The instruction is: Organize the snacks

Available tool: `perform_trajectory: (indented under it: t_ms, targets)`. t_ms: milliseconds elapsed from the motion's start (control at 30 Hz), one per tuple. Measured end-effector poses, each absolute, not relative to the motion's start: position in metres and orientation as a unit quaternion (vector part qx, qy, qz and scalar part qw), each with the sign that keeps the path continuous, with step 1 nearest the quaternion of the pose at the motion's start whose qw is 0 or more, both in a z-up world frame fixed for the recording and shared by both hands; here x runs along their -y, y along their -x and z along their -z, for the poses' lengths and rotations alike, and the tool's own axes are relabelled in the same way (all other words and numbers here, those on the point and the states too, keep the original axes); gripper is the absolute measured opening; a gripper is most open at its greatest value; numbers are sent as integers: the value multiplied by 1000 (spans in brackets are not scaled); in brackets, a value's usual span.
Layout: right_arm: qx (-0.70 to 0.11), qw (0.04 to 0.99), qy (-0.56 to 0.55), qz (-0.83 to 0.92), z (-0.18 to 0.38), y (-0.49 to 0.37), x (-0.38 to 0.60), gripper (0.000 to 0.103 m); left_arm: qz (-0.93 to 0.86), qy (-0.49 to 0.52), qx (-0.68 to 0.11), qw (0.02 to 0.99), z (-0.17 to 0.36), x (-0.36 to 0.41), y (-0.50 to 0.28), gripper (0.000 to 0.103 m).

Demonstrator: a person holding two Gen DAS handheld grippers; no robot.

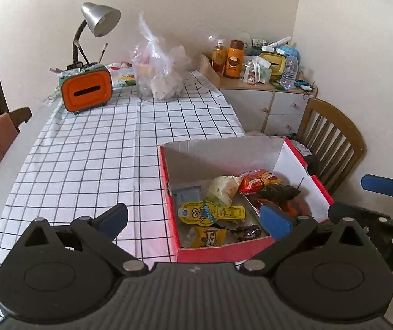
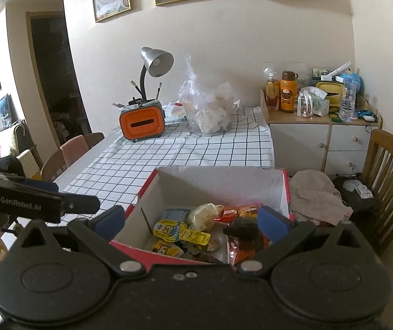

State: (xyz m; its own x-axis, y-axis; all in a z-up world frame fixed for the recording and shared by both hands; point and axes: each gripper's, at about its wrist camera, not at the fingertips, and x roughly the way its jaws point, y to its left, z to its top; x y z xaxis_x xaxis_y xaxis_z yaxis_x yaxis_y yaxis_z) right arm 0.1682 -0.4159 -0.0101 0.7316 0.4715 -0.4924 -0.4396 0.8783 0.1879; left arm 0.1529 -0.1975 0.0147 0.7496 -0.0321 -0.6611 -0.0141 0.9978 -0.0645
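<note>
A red cardboard box point(image 1: 166, 184) point(image 2: 218, 176) stands open on the checked tablecloth near the table's right edge. Inside lie several snack packets: a yellow cartoon packet point(image 1: 210, 213) point(image 2: 173, 229), a red one point(image 1: 257, 183) point(image 2: 237, 211), a pale one point(image 1: 222, 188) point(image 2: 204, 216), and dark ones point(image 1: 276, 192). My left gripper point(image 1: 193, 221) point(image 2: 70, 195) is open over the box's near left corner, with nothing held. My right gripper point(image 2: 193, 220) point(image 1: 359, 199) is open above the box's near side. A dark packet point(image 2: 242, 228) sits just beside its right finger; I cannot tell if they touch.
An orange holder point(image 1: 86, 90) with a desk lamp point(image 1: 100, 19) and a clear plastic bag point(image 1: 158, 74) stand at the table's far end. A cabinet point(image 1: 279, 104) crowded with bottles is at the back right. A wooden chair point(image 1: 331, 140) with cloth point(image 2: 314, 192) stands right of the box.
</note>
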Motion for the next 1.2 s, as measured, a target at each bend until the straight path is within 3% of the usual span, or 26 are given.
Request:
perform_trajectory:
  t_ms: [1200]
  targets:
    - [-289,921,-31,-259,14,-166,416,103,-14,40,-368,929,-15,204,-156,103]
